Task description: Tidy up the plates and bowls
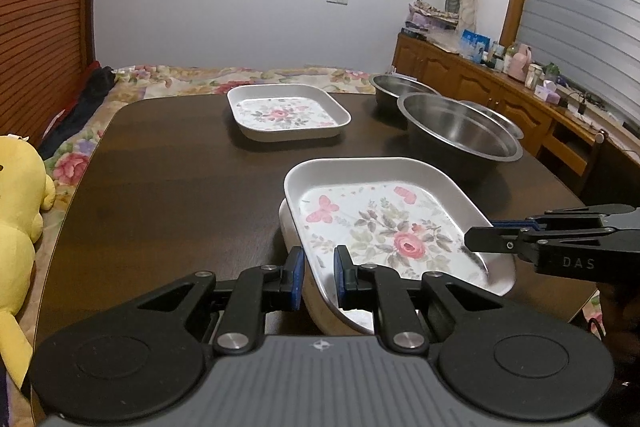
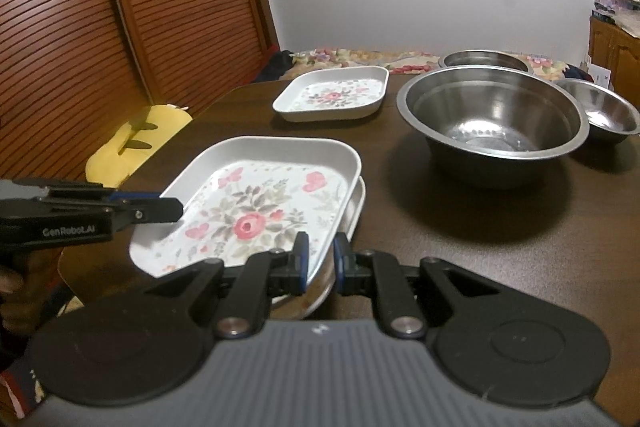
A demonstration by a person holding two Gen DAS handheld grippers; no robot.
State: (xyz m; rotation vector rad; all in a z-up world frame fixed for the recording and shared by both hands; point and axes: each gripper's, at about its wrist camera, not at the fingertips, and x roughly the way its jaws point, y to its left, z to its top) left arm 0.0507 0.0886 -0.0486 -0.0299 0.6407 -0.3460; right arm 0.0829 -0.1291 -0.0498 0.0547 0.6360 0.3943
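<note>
While both my grippers carry the top floral plate [image 1: 384,223] over a second plate [image 2: 357,205] nested beneath it on the table [image 1: 168,187], I judge the job barely under way. My left gripper [image 1: 319,277] has its jaws clenched on the plate's near-left rim; my right gripper [image 2: 319,263] grasps the opposite near corner the same way. The held plate sits skewed and tilted on the lower one, not yet seated square. A third floral plate [image 1: 288,113] stands apart toward the far edge, and the three steel bowls remain separate: the large bowl [image 2: 492,123], a small bowl [image 2: 604,109] just beside it, and a far bowl [image 2: 484,59] behind. From the left wrist, the small bowl is mostly hidden behind the large one; the right wrist shows it plainly. Only the left wrist shows the sideboard [image 1: 480,83].
</note>
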